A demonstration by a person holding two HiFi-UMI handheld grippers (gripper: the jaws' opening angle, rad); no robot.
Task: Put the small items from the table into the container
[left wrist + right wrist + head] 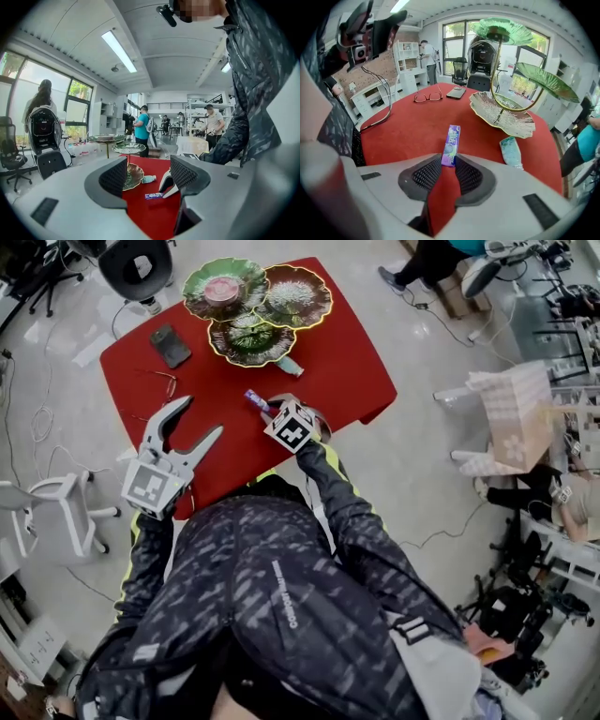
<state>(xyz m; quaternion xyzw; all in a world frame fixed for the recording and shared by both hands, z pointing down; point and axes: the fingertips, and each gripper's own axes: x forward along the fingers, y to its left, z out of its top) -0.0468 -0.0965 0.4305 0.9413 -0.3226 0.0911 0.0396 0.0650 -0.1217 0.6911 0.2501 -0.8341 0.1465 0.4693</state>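
Purple by wrapper, note candy stick (451, 145) pinched at its near end between pads of right gripper (448, 163), long axis running straight out toward leaf dish (513, 123), near but short of its lowest tray; note left gripper (149, 174) spread, empty, farther from that dish.

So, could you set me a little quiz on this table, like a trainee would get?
1. True or false: the right gripper has its jaws closed on the purple candy pack.
2. What lies on the red table beside the lowest leaf dish? A) a teal packet B) a spoon C) an apple
3. Fill in: the left gripper has its jaws ____, with nothing between them.
Key: 1 true; 2 A; 3 open.
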